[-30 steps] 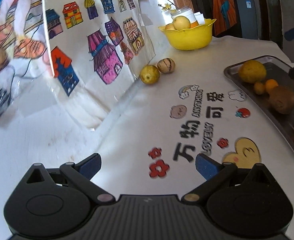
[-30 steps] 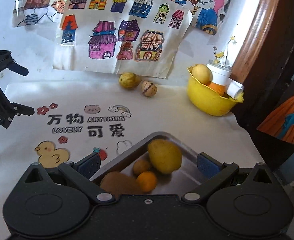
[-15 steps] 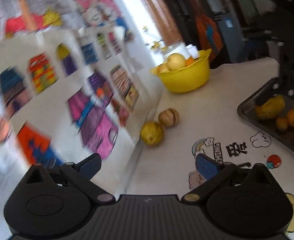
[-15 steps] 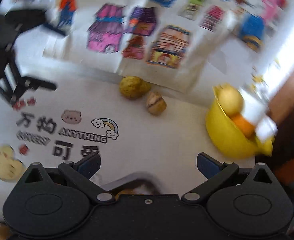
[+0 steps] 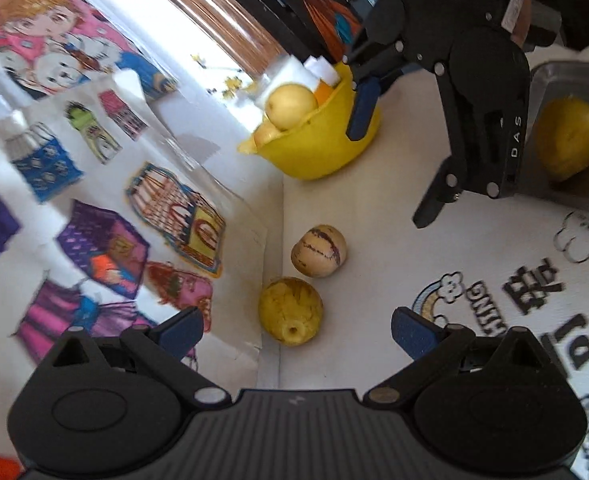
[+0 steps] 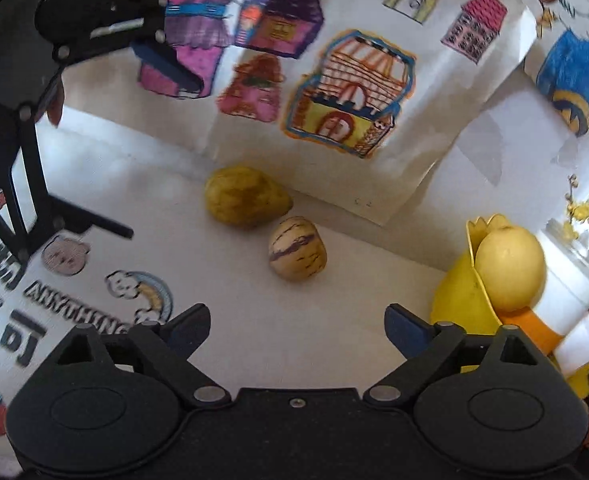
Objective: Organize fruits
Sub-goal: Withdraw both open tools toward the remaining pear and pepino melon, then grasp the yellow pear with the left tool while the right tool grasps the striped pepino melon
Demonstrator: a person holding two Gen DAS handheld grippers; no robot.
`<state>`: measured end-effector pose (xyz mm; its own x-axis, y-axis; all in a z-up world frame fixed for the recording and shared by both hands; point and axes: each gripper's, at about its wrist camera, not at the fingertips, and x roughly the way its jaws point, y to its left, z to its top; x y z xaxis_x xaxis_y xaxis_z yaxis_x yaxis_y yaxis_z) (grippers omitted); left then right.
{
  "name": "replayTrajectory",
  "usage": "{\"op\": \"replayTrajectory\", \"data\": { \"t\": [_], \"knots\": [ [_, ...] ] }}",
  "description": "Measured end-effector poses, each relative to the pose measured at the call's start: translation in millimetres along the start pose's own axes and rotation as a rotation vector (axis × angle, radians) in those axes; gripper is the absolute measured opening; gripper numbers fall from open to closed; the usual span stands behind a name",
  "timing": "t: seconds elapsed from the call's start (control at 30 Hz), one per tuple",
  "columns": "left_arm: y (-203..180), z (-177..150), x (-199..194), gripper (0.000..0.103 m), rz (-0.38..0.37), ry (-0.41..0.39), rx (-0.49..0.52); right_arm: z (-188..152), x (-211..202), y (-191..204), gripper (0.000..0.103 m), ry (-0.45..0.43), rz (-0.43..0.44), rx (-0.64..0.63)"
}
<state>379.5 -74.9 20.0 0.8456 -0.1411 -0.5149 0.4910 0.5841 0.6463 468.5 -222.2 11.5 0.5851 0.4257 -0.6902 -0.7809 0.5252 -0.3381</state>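
Observation:
Two loose fruits lie on the white table by the wall: a yellow-green fruit [image 5: 290, 310] [image 6: 246, 196] and a cream one with purple stripes [image 5: 319, 251] [image 6: 297, 254]. My left gripper [image 5: 294, 330] is open and empty, its jaws either side of the yellow-green fruit, just short of it. My right gripper [image 6: 296, 326] is open and empty, a little short of the striped fruit. Each gripper shows in the other's view, the right [image 5: 390, 176] and the left [image 6: 150, 144]. A yellow bowl [image 5: 326, 148] [image 6: 454, 300] holds a pale yellow fruit [image 5: 290, 106] [image 6: 510, 268] and an orange one.
A metal tray [image 5: 550, 76] at the right holds a large yellow fruit [image 5: 568, 142]. Children's drawings [image 6: 350, 92] hang on the wall right behind the loose fruits. A white cup [image 6: 570, 292] stands by the bowl. The table mat has printed characters [image 5: 530, 284].
Both grippers have swung in toward the two loose fruits by the wall. The fruits now sit close in front of the jaws; the tray has left the right wrist view.

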Motion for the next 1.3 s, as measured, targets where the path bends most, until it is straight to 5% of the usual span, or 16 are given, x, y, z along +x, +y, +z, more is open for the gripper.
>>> {"op": "replayTrajectory", "data": {
  "t": [0.83, 1.17, 1.3],
  "knots": [
    [23, 3, 72, 0.066, -0.040, 0.129, -0.102, 28, 54, -14, 0.071, 0.003, 0.036, -0.010],
    [18, 1, 80, 0.062, -0.034, 0.131, -0.108, 15, 71, -9, 0.062, -0.013, 0.030, -0.021],
    [17, 3, 84, 0.058, -0.034, 0.129, -0.114, 18, 71, -7, 0.051, -0.017, 0.035, -0.036]
  ]
}}
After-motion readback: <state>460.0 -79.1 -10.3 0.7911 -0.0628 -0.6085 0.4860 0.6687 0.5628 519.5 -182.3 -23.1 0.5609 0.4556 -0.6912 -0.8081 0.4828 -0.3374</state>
